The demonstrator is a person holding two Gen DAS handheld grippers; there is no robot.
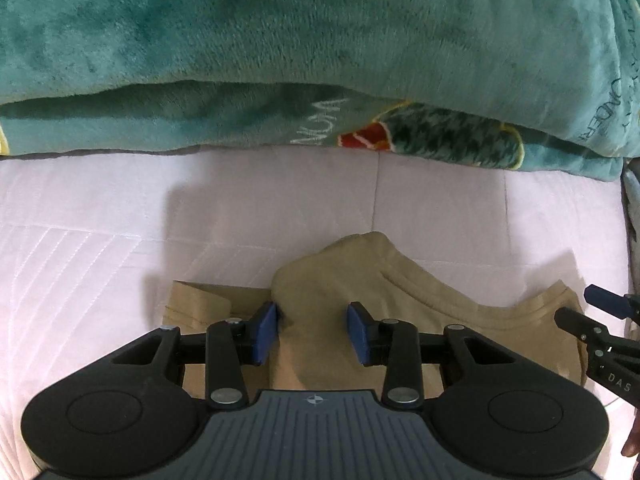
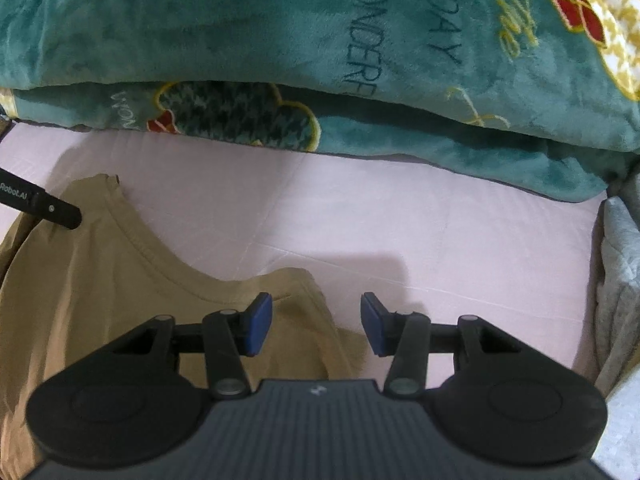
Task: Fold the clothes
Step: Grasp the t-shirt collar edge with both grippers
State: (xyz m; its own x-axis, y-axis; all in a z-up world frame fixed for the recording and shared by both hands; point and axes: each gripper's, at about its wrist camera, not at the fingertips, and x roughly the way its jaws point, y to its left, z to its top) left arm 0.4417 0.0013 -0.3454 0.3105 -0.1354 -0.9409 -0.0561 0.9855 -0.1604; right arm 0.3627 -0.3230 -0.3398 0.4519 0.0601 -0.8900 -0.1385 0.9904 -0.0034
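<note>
A tan T-shirt (image 1: 400, 292) lies on a pale quilted bed cover (image 1: 100, 240) with its ribbed neckline facing the far side. My left gripper (image 1: 313, 330) points down over the shirt's left shoulder. Its blue pads stand apart with a hump of the cloth between them, and neither visibly presses on it. In the right wrist view the shirt (image 2: 100, 280) fills the lower left. My right gripper (image 2: 317, 326) hovers open over its right shoulder edge, with one pad over cloth and the other over the bed cover (image 2: 360, 220). The right gripper (image 1: 576, 304) also shows at the left view's right edge.
A folded teal plush blanket (image 1: 320, 40) with printed lettering and flowers lies along the far side, also seen as the blanket (image 2: 200, 20). A grey garment (image 2: 620, 280) is bunched at the right edge. Bare bed cover lies between shirt and blanket.
</note>
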